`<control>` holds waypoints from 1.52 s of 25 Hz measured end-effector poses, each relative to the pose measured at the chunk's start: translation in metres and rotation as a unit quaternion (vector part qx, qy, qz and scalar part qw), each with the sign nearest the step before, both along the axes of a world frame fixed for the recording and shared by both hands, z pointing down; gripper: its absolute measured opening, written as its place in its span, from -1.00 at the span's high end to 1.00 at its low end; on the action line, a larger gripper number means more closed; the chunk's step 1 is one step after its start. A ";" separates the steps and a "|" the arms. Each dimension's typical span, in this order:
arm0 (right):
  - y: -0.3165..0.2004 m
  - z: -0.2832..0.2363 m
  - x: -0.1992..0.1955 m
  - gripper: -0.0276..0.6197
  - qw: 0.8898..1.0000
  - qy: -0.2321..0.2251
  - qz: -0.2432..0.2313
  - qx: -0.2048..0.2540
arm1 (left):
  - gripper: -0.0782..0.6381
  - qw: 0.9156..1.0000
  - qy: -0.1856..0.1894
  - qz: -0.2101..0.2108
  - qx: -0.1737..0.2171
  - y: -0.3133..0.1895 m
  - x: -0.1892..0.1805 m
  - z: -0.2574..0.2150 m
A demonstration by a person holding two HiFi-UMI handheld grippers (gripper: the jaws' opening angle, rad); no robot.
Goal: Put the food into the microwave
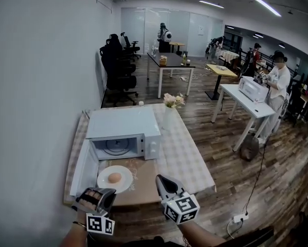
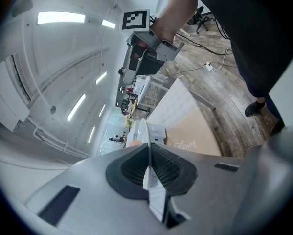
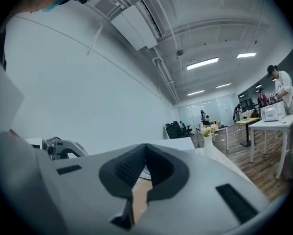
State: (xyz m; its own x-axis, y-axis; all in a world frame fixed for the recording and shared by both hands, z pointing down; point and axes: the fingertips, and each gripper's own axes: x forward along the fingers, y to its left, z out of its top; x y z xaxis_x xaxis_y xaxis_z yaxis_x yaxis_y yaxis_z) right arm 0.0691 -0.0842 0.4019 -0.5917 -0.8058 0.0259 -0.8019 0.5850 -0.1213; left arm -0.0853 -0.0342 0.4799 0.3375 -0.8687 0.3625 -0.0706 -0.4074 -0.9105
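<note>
White plate (image 1: pixel 124 186) with food (image 1: pixel 114 177) on surface (image 1: pixel 189 158), at 6 o'clock of microwave (image 1: pixel 124 130), door (image 1: pixel 84 168) open. My left gripper (image 1: pixel 104 193) jaws clamped on plate rim; right gripper (image 1: pixel 161 179) jaws together, empty. Food not in yet, I judge.

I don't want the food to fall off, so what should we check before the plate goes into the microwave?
1. Microwave door open: ok.
2. Room inside the microwave: ok, only its turntable shows.
3. Left claw gripping the plate: ok, shut on its rim.
4. Food near the plate's middle: ok.
5. Right claw out of the way: ok, shut, empty, beside the plate.
</note>
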 end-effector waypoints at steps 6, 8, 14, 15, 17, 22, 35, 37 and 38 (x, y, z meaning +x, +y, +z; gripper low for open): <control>-0.023 -0.002 0.016 0.89 1.000 -0.002 -0.024 0.004 | 0.73 1.000 0.001 -0.028 -0.005 -0.018 0.014 0.007; -0.031 0.000 0.021 0.89 1.000 -0.004 -0.030 0.003 | 0.73 0.999 0.000 -0.036 -0.008 -0.023 0.019 0.009; -0.045 0.002 0.038 0.89 0.999 -0.008 -0.049 0.000 | 0.73 0.998 0.002 -0.057 -0.008 -0.033 0.039 0.011; -0.048 0.002 0.040 0.89 0.999 -0.008 -0.051 -0.001 | 0.73 0.998 0.003 -0.060 -0.009 -0.035 0.041 0.013; -0.052 0.007 0.043 0.89 0.999 -0.008 -0.052 -0.006 | 0.73 0.998 0.005 -0.062 -0.016 -0.039 0.046 0.019; -0.062 0.013 0.046 0.89 0.999 -0.003 -0.052 -0.015 | 0.73 0.998 0.013 -0.057 -0.024 -0.048 0.052 0.027; -0.114 0.025 0.029 0.89 0.999 0.024 -0.022 -0.021 | 0.73 0.998 0.021 -0.050 -0.036 -0.121 0.022 0.059; -0.125 0.029 0.026 0.89 0.999 0.024 -0.019 -0.026 | 0.73 0.998 0.022 -0.053 -0.041 -0.134 0.018 0.065; -0.130 0.031 0.024 0.89 0.999 0.025 -0.017 -0.028 | 0.73 0.997 0.022 -0.056 -0.043 -0.141 0.015 0.068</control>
